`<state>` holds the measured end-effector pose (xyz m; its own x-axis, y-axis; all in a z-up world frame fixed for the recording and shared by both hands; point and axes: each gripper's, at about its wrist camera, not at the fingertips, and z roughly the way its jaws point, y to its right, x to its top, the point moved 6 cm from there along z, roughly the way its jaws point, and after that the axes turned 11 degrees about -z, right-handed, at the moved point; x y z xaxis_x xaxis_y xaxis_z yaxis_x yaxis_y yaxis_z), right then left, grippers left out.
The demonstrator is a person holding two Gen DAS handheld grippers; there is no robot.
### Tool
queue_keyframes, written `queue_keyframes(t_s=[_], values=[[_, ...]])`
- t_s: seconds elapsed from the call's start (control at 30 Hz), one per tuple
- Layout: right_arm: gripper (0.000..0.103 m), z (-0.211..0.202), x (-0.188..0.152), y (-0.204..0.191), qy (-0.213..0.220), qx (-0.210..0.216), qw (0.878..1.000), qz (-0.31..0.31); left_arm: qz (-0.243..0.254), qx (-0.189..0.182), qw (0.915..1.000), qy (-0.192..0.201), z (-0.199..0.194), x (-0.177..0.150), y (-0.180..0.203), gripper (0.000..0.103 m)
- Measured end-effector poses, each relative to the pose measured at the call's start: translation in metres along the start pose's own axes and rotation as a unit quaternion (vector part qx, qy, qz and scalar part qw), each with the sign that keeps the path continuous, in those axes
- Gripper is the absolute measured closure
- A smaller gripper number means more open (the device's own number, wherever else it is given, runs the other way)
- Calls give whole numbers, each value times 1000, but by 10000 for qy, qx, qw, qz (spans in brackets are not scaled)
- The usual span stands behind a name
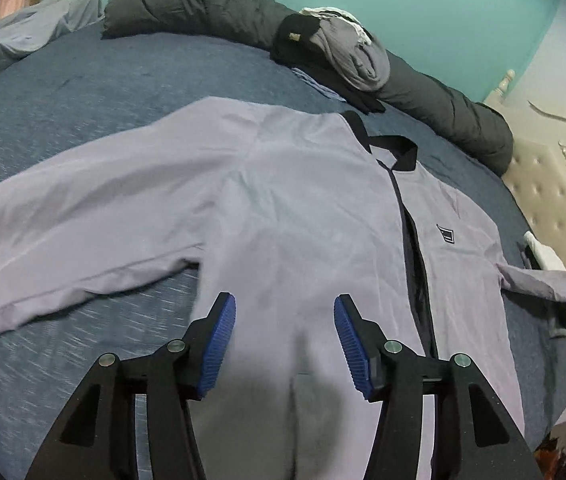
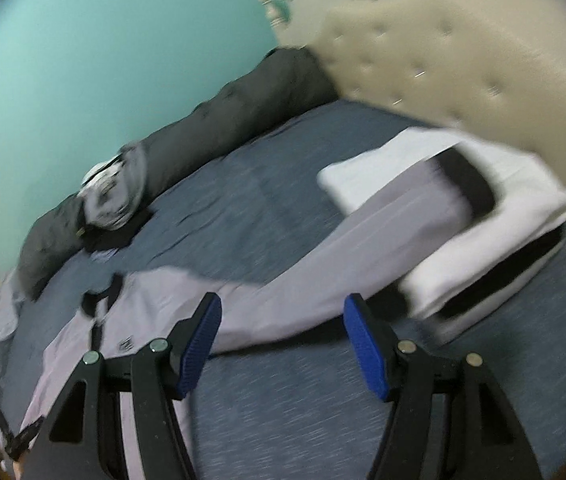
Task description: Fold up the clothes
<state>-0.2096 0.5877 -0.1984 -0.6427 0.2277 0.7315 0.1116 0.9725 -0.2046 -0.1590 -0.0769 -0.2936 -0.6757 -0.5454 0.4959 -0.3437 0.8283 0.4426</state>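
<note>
A pale lilac-grey jacket (image 1: 291, 216) with a black collar and black front zip lies spread flat on the blue bed cover (image 1: 83, 92), one sleeve stretched to the left. My left gripper (image 1: 285, 314) hovers open over the jacket's lower front, nothing between its blue pads. In the right wrist view the jacket (image 2: 151, 300) lies at the lower left, and its other sleeve (image 2: 363, 240) runs up onto a white folded stack (image 2: 495, 208). My right gripper (image 2: 283, 320) is open above that sleeve and the bed cover, holding nothing. The right wrist view is blurred.
A long dark grey bolster (image 1: 211, 12) lies along the teal wall, with a heap of grey, black and white clothes (image 1: 343, 48) on it. A cream tufted headboard (image 2: 463, 60) bounds the bed on the right. A pale blue sheet (image 1: 23, 32) lies bunched at the far left.
</note>
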Motion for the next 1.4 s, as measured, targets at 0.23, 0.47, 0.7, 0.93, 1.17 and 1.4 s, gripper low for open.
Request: queue_keyframes(t_s=[0.23,0.47,0.7,0.93,1.17,1.4], values=[[38,-1,14,81,7,-415,9960,795,77,-60,9999,-35,33,-10,12,44],[38,13,24,105,-3,-484,9932,1058,116,-11,9999,-16,45,-10,11,44],[38,36,23,109,-147,-575,9908,1219,190,-57,9998,7,50,-11,14,43],[83,35,32,102,75,-690,9931,940,318,-84,9995,39,51,-11,18,43],[87,18,54,60,533,-435,9965,469,261,-136,9995,86,48,-10,13,43],[88,6,94,-55,808,462,9953,-281,211,-198,9994,165,41,-9,7,43]])
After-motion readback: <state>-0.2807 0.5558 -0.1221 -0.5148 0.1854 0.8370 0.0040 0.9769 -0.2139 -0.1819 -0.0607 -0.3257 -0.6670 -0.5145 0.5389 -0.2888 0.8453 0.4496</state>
